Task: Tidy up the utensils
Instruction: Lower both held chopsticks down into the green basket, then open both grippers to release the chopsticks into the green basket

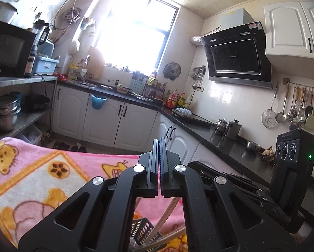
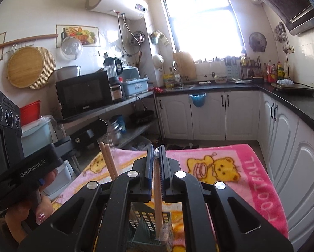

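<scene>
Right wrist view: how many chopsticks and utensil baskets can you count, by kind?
Chopsticks: 3 (one in the right gripper, two standing to its left)
Utensil basket: 1
Total: 4

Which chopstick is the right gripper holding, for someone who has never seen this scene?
Find the pink cartoon-bear blanket in the foreground. On it stands a slotted utensil basket. The held chopstick rises upright from it, pinched in the right gripper jaws; the two other chopsticks lean free to its left.
</scene>
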The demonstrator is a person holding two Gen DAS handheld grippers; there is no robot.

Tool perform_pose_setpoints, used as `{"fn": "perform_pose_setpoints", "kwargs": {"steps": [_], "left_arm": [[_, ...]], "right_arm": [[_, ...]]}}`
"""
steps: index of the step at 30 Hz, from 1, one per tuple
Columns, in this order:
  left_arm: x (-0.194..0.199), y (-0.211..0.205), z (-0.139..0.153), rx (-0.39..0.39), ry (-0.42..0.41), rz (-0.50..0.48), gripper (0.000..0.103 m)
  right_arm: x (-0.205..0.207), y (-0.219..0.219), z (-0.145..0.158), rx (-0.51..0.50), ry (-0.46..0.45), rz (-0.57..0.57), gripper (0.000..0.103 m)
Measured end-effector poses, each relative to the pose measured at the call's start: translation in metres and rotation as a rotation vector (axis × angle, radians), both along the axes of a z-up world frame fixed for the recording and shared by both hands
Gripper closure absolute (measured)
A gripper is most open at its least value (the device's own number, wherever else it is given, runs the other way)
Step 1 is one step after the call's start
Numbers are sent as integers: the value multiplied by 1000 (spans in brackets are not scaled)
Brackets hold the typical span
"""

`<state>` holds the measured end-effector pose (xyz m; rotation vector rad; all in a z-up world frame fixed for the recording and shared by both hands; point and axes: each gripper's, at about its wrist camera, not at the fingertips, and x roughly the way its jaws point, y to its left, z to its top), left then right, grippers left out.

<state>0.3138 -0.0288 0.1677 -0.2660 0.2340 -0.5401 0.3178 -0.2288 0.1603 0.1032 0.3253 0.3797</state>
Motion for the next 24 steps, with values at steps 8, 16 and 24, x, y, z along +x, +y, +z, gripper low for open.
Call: {"fn": "perform_pose_setpoints", "kwargs": {"steps": [8,16,24], "left_arm": [[2,8,-13,8,36,18,103],[0,14,-22,20,75,31,103],[-9,26,-29,34,145,65,84]], "right_arm": [[-4,1,-8,-17,31,4,94],[-12,-1,-12,-51,37,-11,83],[-22,-4,-17,-86,59,-32,77]]}}
